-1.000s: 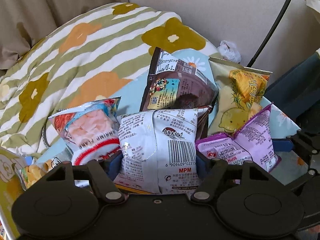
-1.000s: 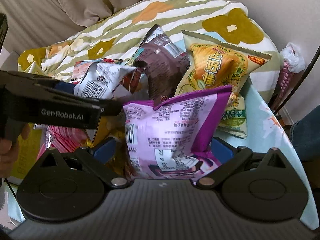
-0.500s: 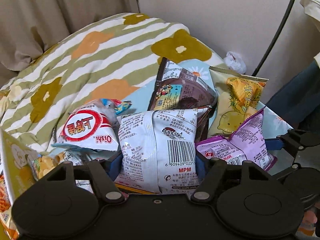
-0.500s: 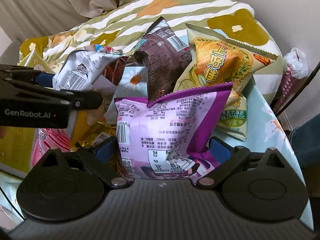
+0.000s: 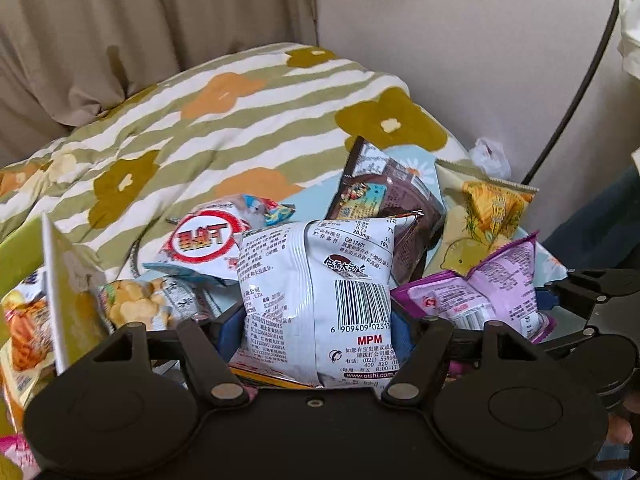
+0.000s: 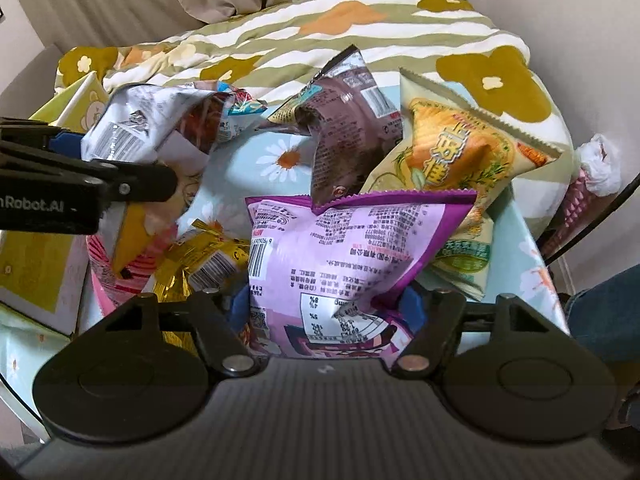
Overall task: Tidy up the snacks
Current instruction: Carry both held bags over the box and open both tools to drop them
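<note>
Both pairs of jaws are holding packets: the left gripper (image 5: pixel 316 320) pinches a white bag (image 5: pixel 316 292), and the right gripper (image 6: pixel 326 308), whose jaws have just been closing, now squeezes the purple bag (image 6: pixel 344 264) at its lower end. Behind the purple bag a brown bag (image 6: pixel 348 136) and a yellow bag (image 6: pixel 460 160) lie loose; left of it stands a yellow-green box (image 6: pixel 36 264), probably the destination. Most snacks are unsorted. The table edge (image 6: pixel 536 256) runs close on its right.

Matte black grippers, blue-padded

Each right gripper (image 6: pixel 326 308) link is pinned by a silver rivet (blue pads inside); white "Robot.AI" lettering is printed on the left gripper (image 6: pixel 86 156).
</note>
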Available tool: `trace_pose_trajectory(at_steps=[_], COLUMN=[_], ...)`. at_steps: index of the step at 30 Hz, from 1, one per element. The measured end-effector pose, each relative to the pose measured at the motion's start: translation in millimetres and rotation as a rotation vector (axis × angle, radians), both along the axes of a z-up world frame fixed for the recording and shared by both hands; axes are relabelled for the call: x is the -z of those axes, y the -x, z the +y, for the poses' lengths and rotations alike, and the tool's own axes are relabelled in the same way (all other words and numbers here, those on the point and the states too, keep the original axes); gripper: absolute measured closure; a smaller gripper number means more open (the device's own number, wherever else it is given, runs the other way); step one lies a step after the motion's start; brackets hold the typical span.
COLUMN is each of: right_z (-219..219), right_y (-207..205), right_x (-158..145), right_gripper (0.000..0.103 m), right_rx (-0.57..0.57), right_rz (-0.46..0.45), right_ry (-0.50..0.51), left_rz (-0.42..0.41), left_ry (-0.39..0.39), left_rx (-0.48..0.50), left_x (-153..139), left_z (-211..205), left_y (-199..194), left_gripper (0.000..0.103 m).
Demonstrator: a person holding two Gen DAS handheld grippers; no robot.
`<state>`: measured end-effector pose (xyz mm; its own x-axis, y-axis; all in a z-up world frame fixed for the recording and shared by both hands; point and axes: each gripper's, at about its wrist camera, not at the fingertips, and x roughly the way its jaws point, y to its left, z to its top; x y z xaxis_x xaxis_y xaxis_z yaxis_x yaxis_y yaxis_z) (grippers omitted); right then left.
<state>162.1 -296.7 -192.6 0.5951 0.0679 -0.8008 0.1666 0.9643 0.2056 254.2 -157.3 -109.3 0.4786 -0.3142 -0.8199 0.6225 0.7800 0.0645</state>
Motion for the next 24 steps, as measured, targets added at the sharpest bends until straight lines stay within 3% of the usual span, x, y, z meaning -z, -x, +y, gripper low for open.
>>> trace_pose_trajectory(at_steps=[13, 24], right_z=[13.9, 105.2], right_y=[-8.0, -56.4], right_x=[-73.2, -133.1], right_gripper=[0.017, 0.017], right_rx=[-0.129, -0.356], right_rz=[-0.113, -0.246], right_ry=[0.05, 0.002], left_rz=[-0.118, -0.229], left_ry=[0.098, 0.115], left_rx=[-0.224, -0.47], left_x=[-56.9, -98.5], left_z=[60.8, 161.0], left_y=[18.0, 20.6], left_gripper=[0.029, 0.029])
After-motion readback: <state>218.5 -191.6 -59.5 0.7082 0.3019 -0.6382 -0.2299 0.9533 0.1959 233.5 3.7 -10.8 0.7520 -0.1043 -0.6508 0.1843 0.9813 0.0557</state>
